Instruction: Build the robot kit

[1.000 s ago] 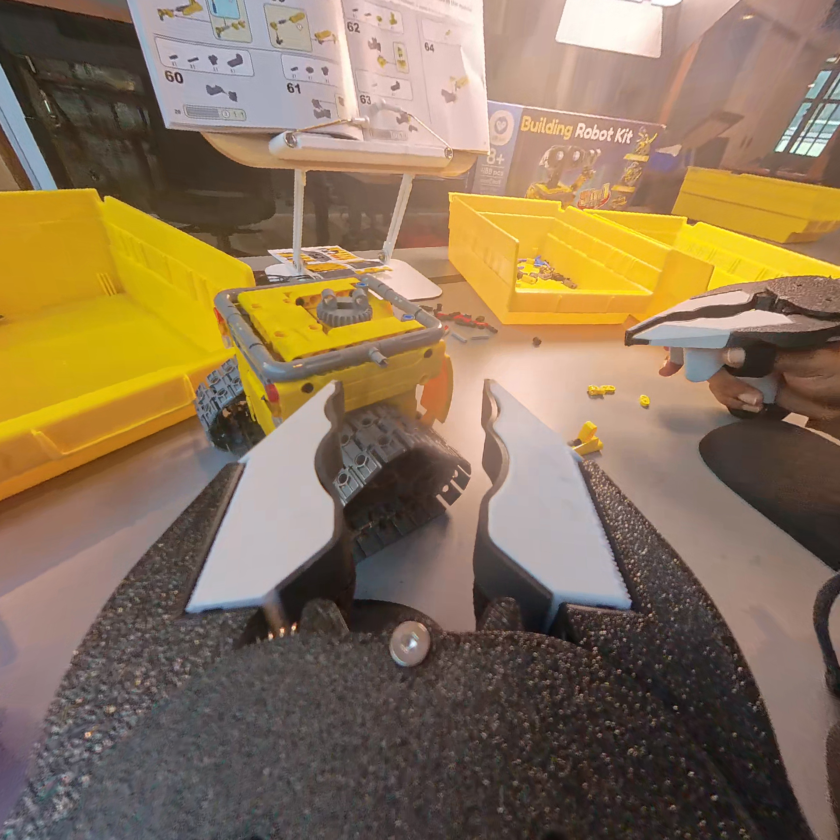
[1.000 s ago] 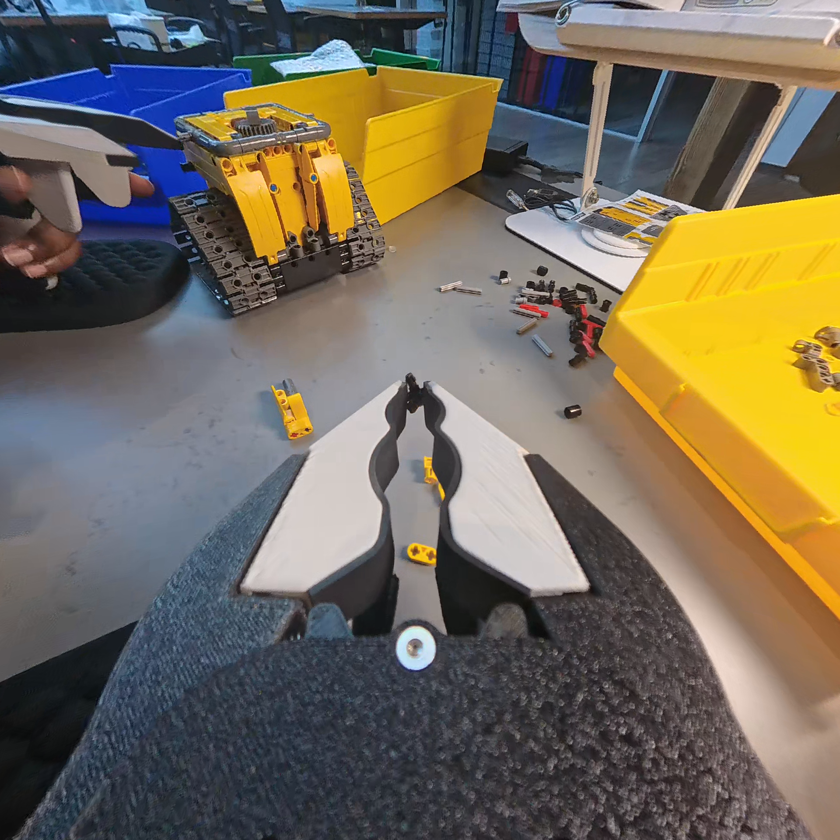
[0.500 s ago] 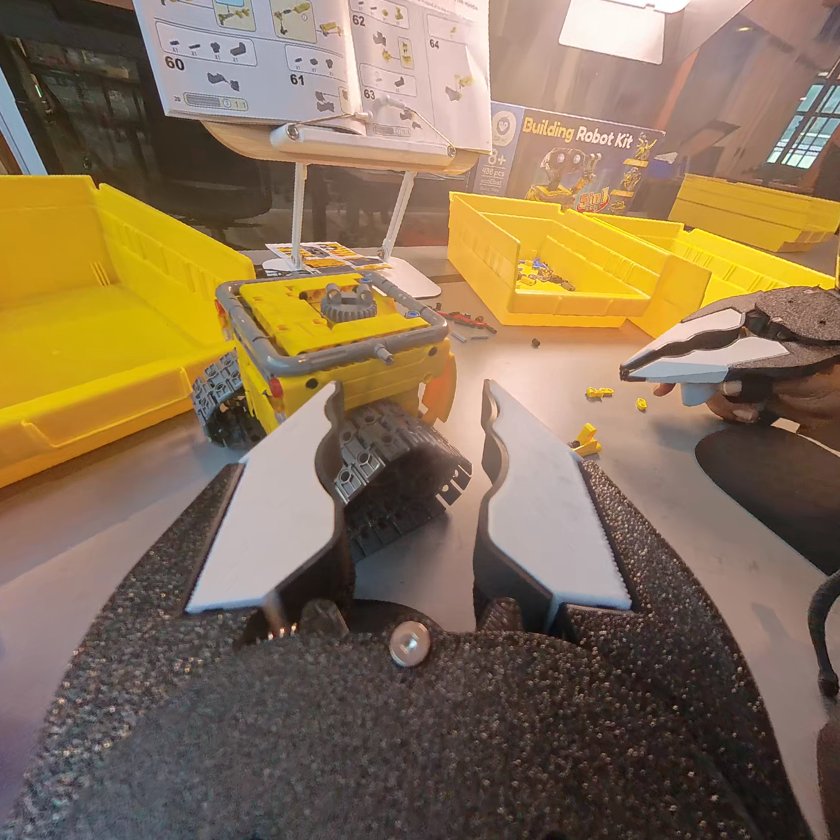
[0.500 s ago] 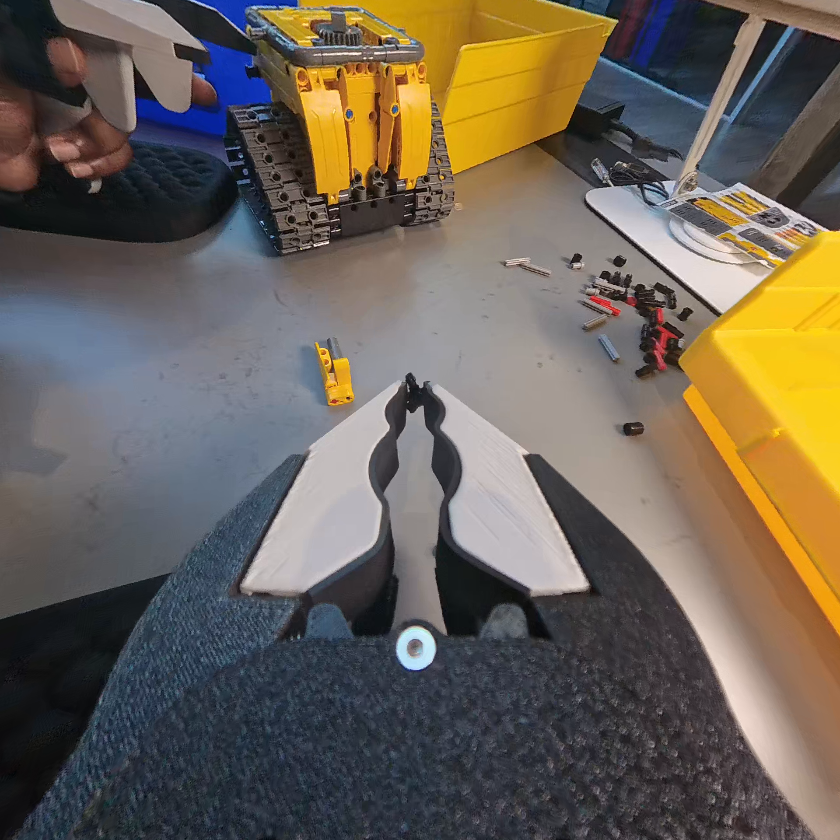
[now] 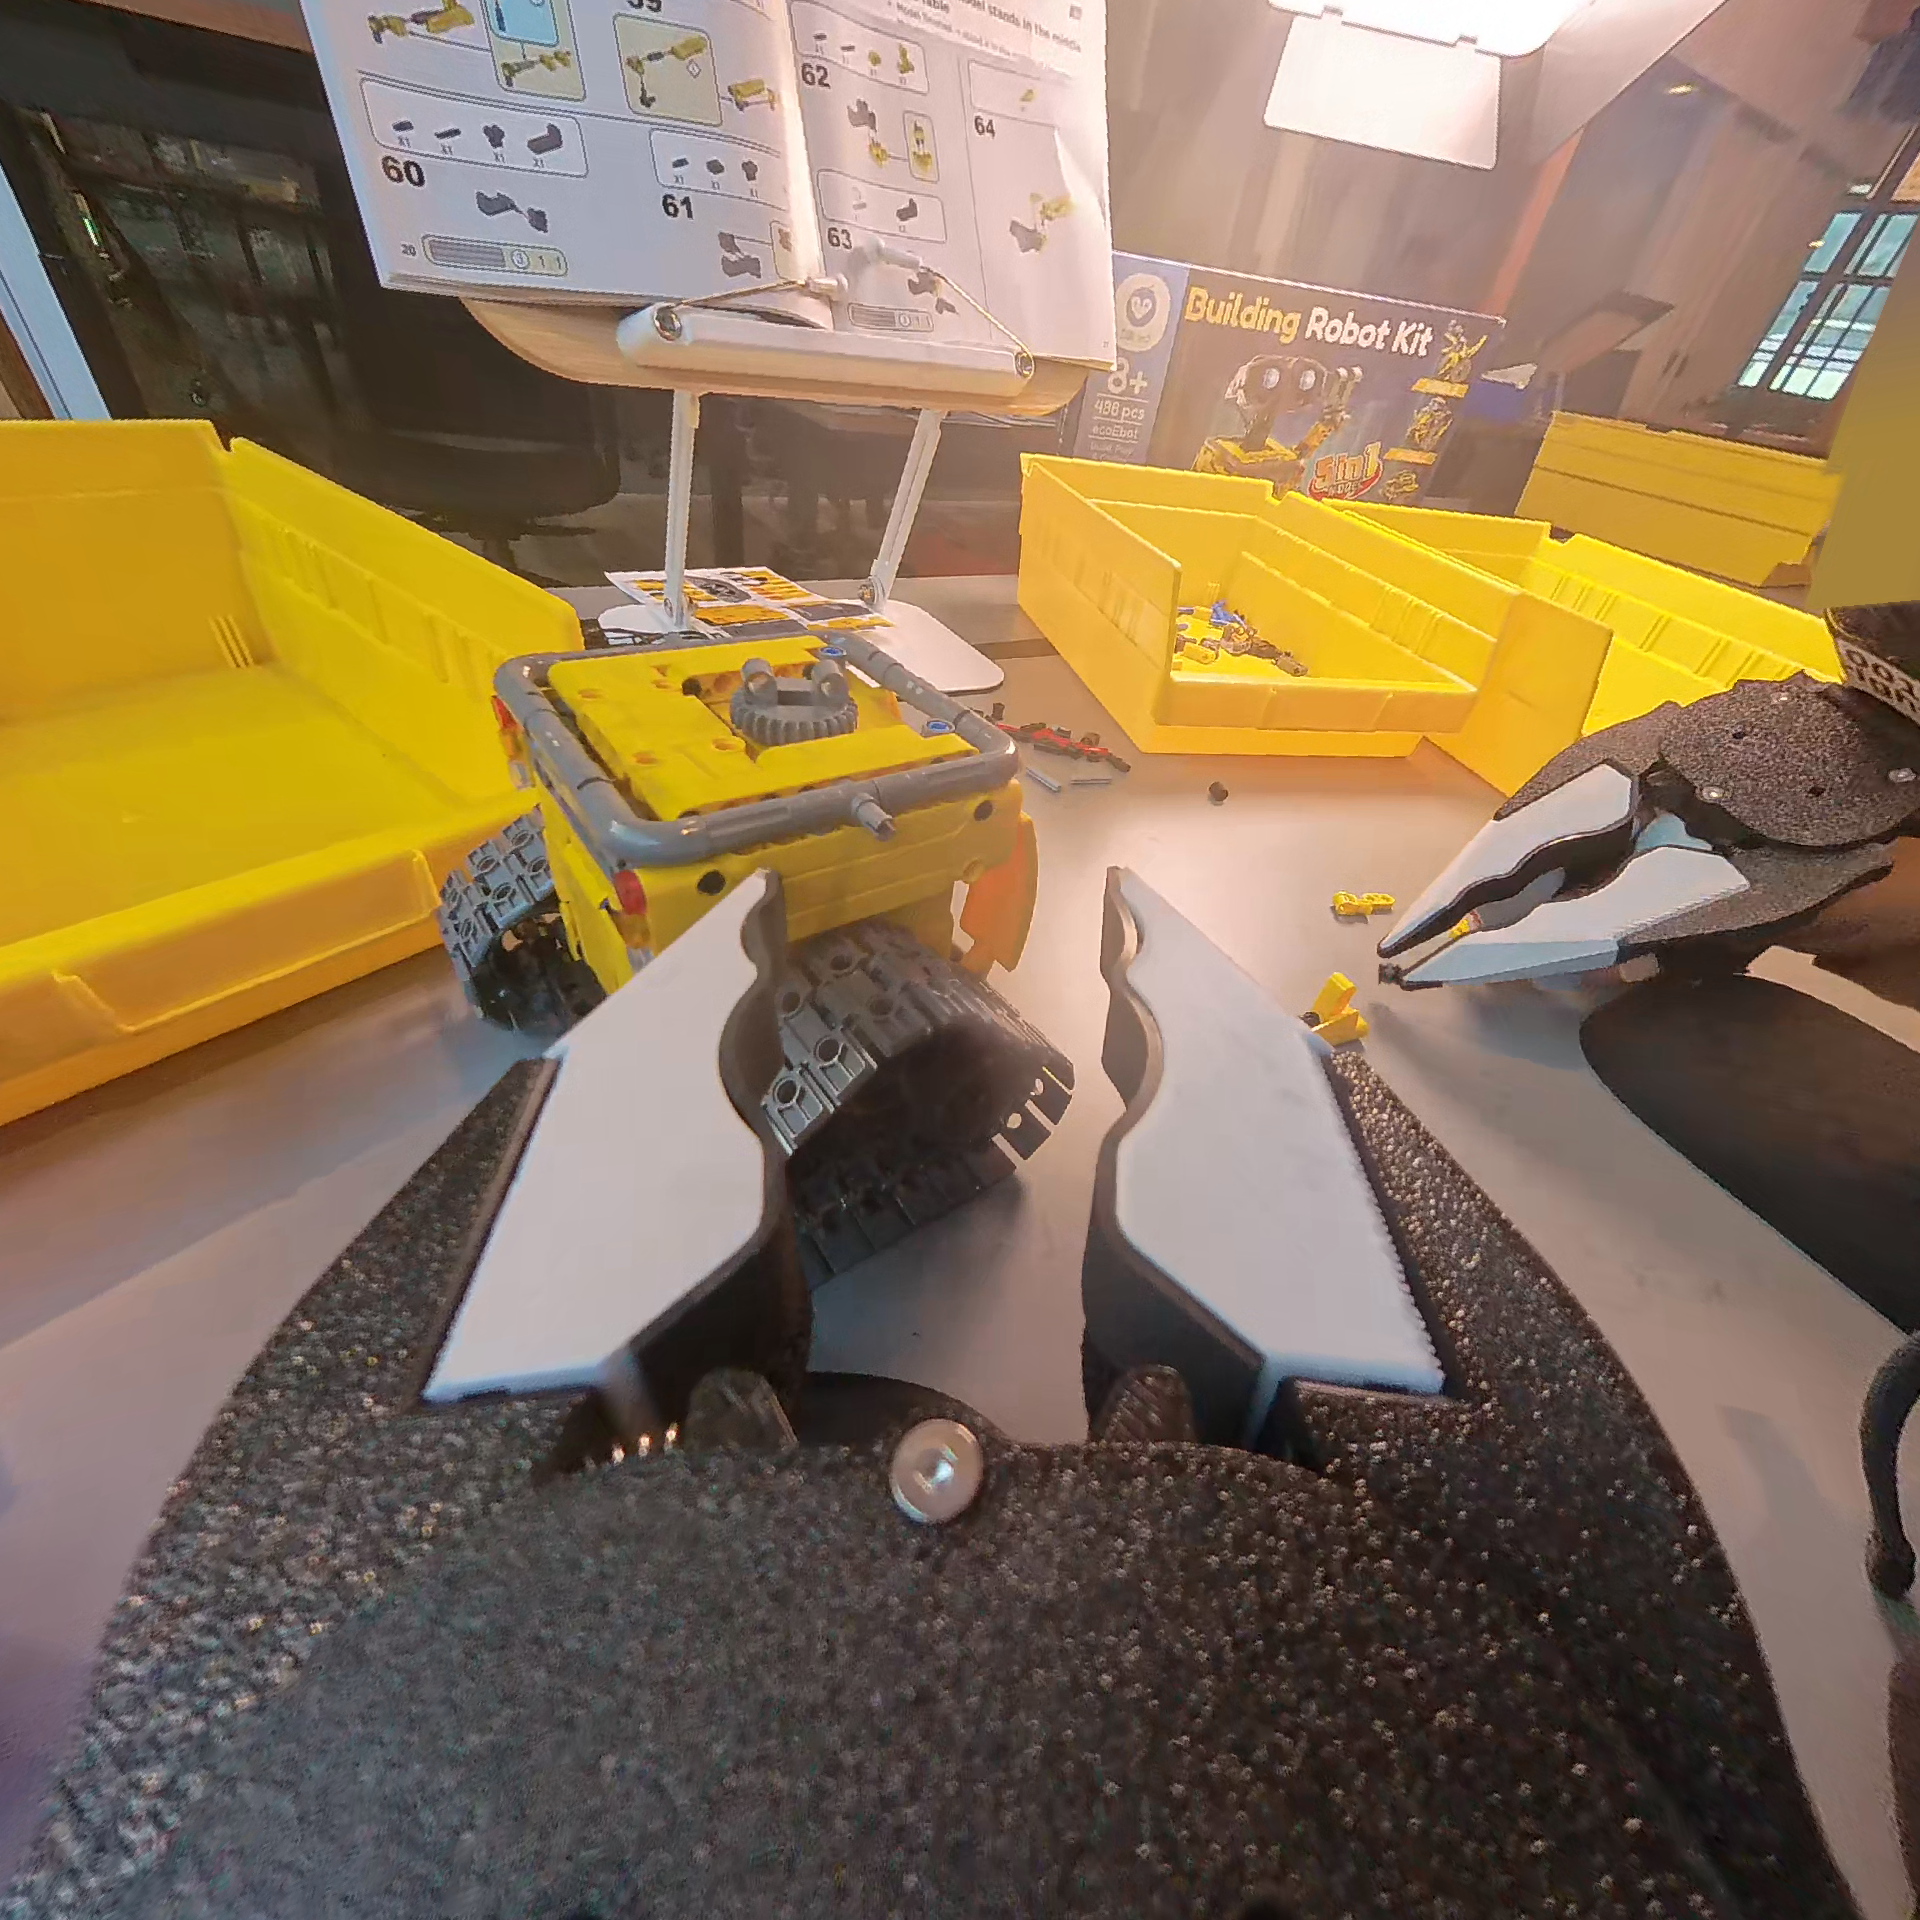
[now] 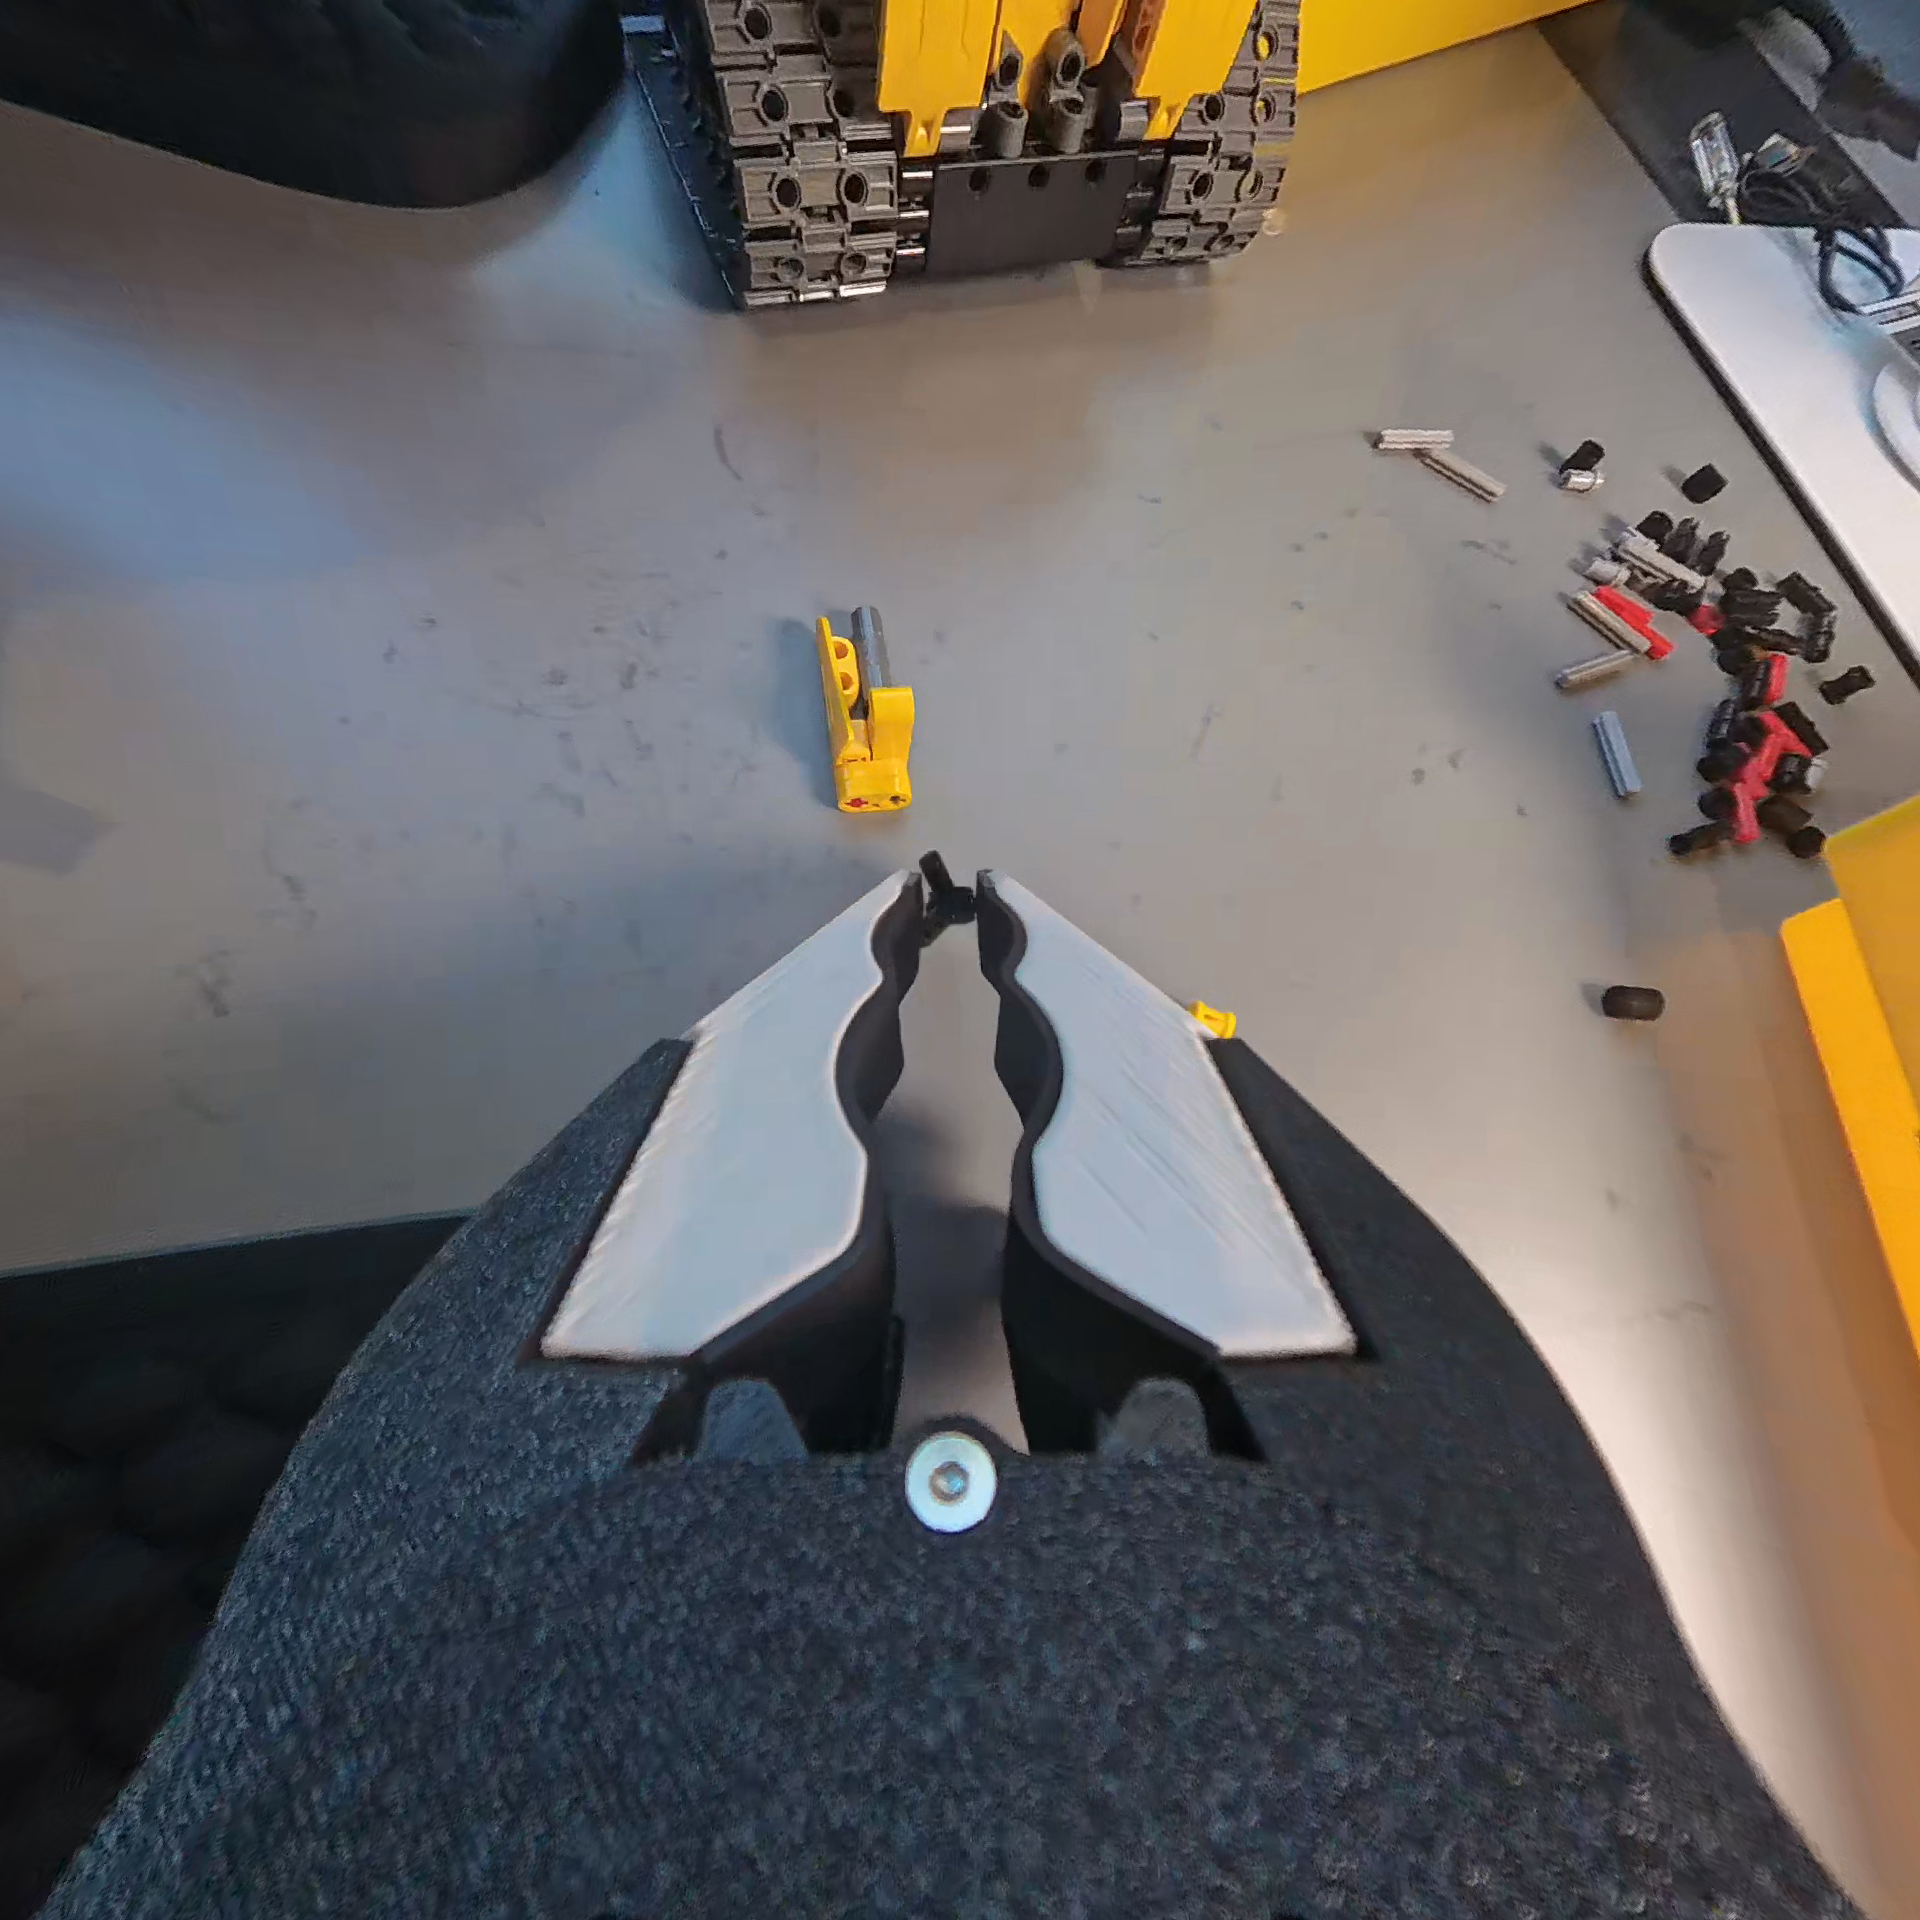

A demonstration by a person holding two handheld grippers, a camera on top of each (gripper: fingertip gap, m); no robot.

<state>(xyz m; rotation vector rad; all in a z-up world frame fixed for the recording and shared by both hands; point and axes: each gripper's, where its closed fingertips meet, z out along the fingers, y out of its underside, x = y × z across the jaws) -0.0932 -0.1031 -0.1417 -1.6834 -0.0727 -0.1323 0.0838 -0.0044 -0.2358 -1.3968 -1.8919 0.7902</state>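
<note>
A yellow brick-built tracked vehicle (image 5: 769, 790) stands on the grey table, and its lower front shows in the right wrist view (image 6: 987, 135). My left gripper (image 5: 935, 894) is open, its left finger beside the near track (image 5: 904, 1081). My right gripper (image 6: 948, 883) is shut on a small black pin (image 6: 940, 883) just above the table. A small yellow sub-assembly with a grey axle (image 6: 864, 707) lies just ahead of it. The right gripper also shows in the left wrist view (image 5: 1397, 961), tips lowered next to that yellow piece (image 5: 1335, 1008).
Loose black, red and grey pins (image 6: 1725, 665) lie at the right. Yellow bins stand at the left (image 5: 208, 727) and back right (image 5: 1299, 623). An instruction booklet on a white stand (image 5: 727, 177) and a kit box (image 5: 1299, 374) are behind. Black pads (image 5: 1766, 1122) lie on the table. Left tips to right tips: about 25 centimetres.
My right gripper has moved forward and tilted down toward the yellow sub-assembly, still holding the black pin. My left gripper has stayed open beside the vehicle's track.
</note>
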